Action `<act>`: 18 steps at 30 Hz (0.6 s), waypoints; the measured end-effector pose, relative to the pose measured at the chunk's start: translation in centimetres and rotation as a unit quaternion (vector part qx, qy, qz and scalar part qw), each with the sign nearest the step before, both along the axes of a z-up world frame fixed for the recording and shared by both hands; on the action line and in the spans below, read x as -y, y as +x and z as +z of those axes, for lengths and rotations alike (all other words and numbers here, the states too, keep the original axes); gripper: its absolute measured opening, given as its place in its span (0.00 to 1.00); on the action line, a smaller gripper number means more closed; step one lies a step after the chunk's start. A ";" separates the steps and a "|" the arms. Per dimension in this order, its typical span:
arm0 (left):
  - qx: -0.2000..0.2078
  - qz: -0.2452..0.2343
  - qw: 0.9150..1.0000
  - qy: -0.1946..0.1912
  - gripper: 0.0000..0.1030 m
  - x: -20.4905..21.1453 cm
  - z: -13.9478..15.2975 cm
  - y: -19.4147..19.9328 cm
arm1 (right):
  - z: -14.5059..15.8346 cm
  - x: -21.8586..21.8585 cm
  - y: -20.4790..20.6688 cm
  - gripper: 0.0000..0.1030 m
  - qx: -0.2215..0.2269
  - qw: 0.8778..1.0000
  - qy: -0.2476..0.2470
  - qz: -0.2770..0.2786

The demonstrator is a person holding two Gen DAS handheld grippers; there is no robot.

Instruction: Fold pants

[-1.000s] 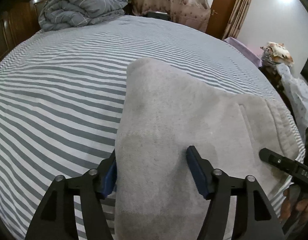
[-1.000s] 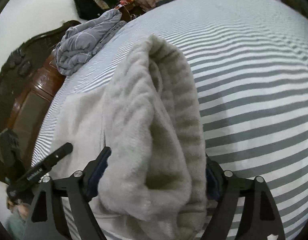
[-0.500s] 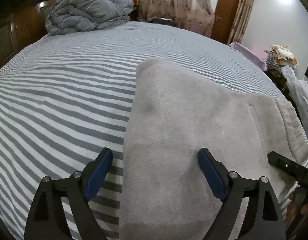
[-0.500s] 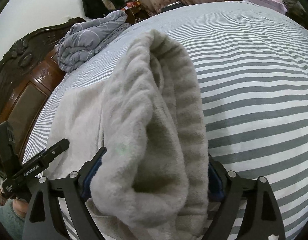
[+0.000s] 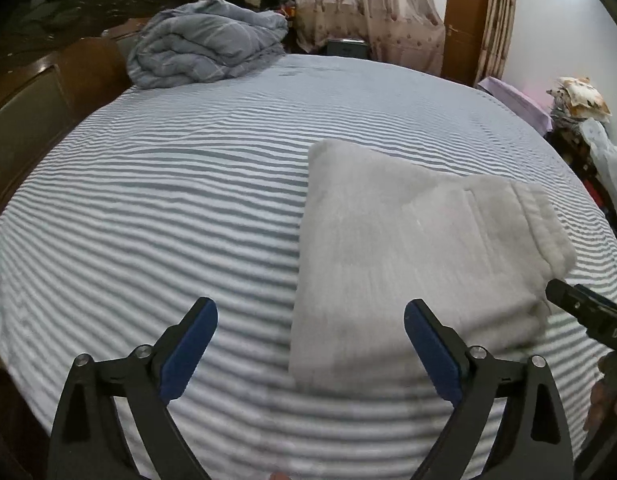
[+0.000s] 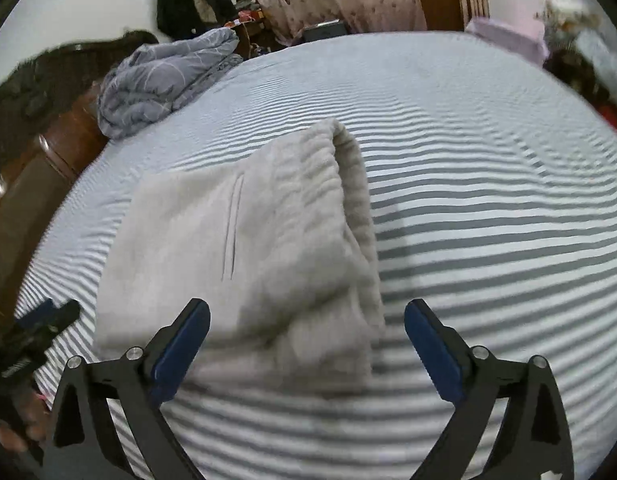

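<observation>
Folded grey pants (image 5: 408, 256) lie flat on the striped bed (image 5: 168, 208), near edge, w/ a bundled quilt (image 5: 204, 44) at the far left. Both jaws have just been opening: left hand-held gripper (image 5: 310, 344) and right hand-held gripper (image 6: 306, 344) are spread wide above the pants, pinching nothing.
</observation>
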State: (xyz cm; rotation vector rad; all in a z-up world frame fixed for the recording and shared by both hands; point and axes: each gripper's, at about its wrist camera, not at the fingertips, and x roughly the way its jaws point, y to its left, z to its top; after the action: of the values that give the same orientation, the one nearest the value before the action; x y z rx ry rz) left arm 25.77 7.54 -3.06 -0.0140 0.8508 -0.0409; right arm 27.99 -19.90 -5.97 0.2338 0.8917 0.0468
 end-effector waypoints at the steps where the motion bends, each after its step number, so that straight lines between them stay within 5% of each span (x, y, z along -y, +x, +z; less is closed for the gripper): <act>1: 0.004 0.002 1.000 0.003 0.93 -0.1 0.3 -0.9 | 0.5 -0.4 -0.8 0.95 0.004 1.000 -0.012 0.002; 8: 0.032 0.038 0.999 0.014 0.97 -0.3 2.9 -9.0 | 4.5 -3.6 -8.4 0.99 0.042 0.998 -0.047 0.017; 18: 0.045 0.040 0.998 0.017 0.97 0.1 4.8 -15.1 | 6.2 -6.0 -14.4 0.99 0.064 0.996 -0.048 0.038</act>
State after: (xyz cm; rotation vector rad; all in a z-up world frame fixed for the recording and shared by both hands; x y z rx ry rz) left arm 10.70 7.43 1.75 -0.0147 0.7608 0.0479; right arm 13.64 -13.91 0.25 0.1065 0.7731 0.0888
